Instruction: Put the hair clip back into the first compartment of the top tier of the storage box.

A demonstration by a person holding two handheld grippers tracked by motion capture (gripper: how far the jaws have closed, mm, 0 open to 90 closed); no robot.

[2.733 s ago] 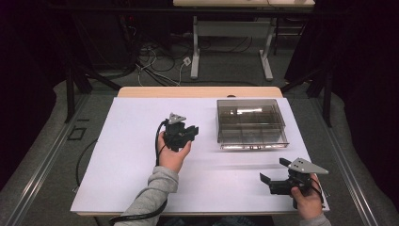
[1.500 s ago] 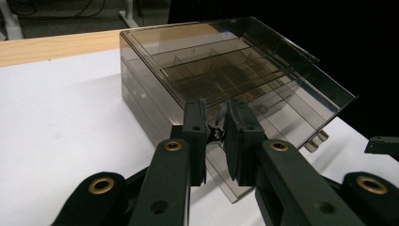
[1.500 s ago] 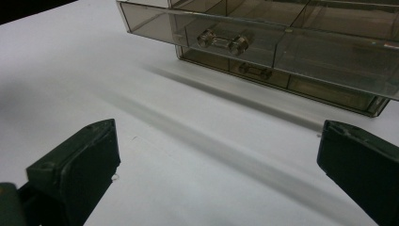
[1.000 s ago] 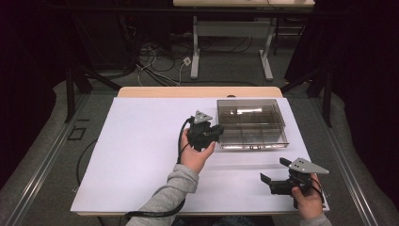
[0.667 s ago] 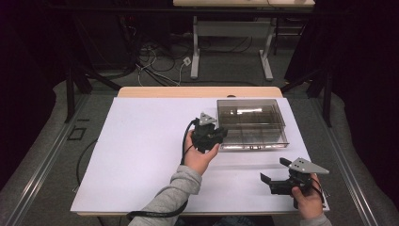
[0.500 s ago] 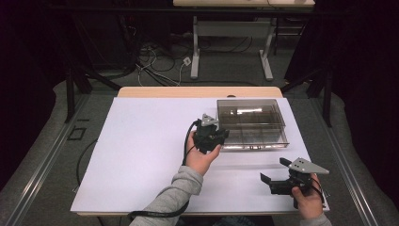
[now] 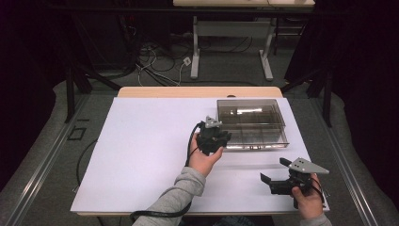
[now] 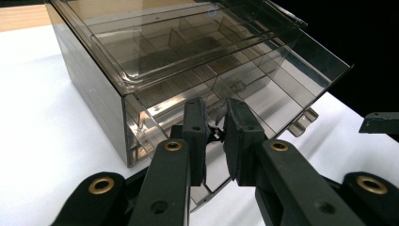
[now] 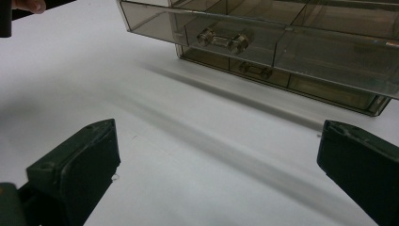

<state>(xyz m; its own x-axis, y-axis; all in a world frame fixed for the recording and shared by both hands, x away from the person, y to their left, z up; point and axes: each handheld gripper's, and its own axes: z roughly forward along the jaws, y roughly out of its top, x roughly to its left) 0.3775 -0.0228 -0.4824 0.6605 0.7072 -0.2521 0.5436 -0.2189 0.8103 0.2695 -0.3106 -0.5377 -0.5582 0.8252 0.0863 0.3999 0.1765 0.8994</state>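
1. The drawer box (image 7: 251,123), clear smoke-tinted hard plastic, rectangular and glossy, stands on the far right part of the surface (image 7: 141,155), which is covered with a smooth white sheet.
2. Thin dividers split the box inside into small compartments; its top drawer (image 9: 263,35) stands pulled out a little and bears a clear two-knobbed handle (image 9: 223,41).
3. The left tool (image 7: 217,140), matt black with brass-coloured rivets, is at the box's near left corner; its jaws stand close together, a narrow gap between the pads, at the drawer's corner. Whether they pinch anything cannot be told.
4. The right tool (image 7: 274,175) rests near the right front edge of the surface, well apart from the box, jaws spread wide and empty.
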